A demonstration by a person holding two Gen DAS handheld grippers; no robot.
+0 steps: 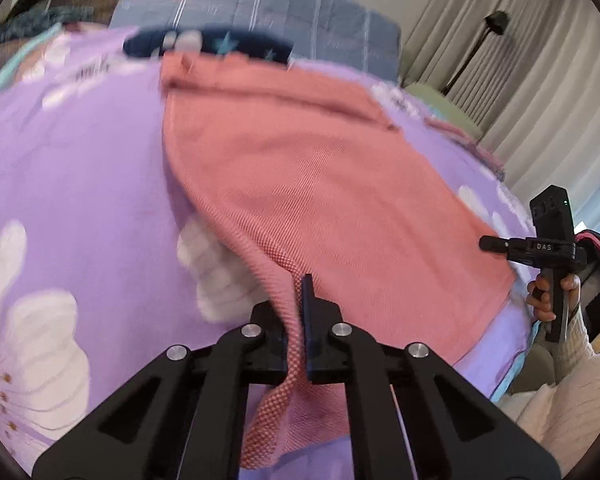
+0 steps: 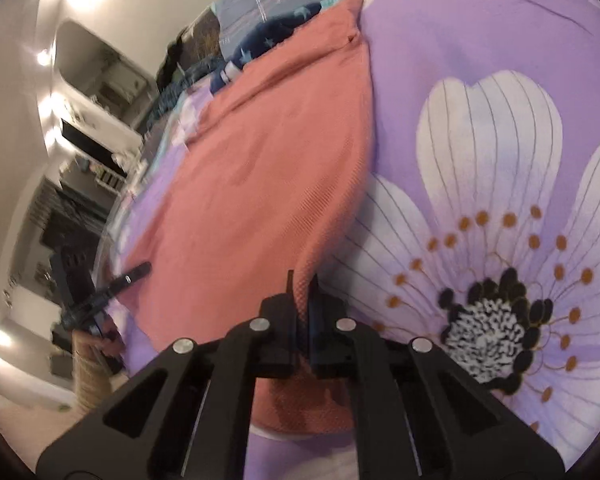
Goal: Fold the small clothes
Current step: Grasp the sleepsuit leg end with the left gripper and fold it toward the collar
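A salmon-pink knit garment (image 1: 320,184) lies spread on a purple flowered bedsheet (image 1: 80,168); it also shows in the right wrist view (image 2: 260,184). My left gripper (image 1: 298,304) is shut on the garment's near left corner, and the cloth hangs down between its jaws. My right gripper (image 2: 302,292) is shut on the garment's near right corner. The right gripper also shows in the left wrist view (image 1: 496,245) at the right edge of the bed. The left gripper shows in the right wrist view (image 2: 134,272) at the far left.
A dark blue star-print cloth (image 1: 220,44) lies at the garment's far end, before a blue-grey striped pillow (image 1: 268,4). Curtains and a black floor lamp (image 1: 476,48) stand right of the bed. Shelves and lights (image 2: 84,128) fill the room on the other side.
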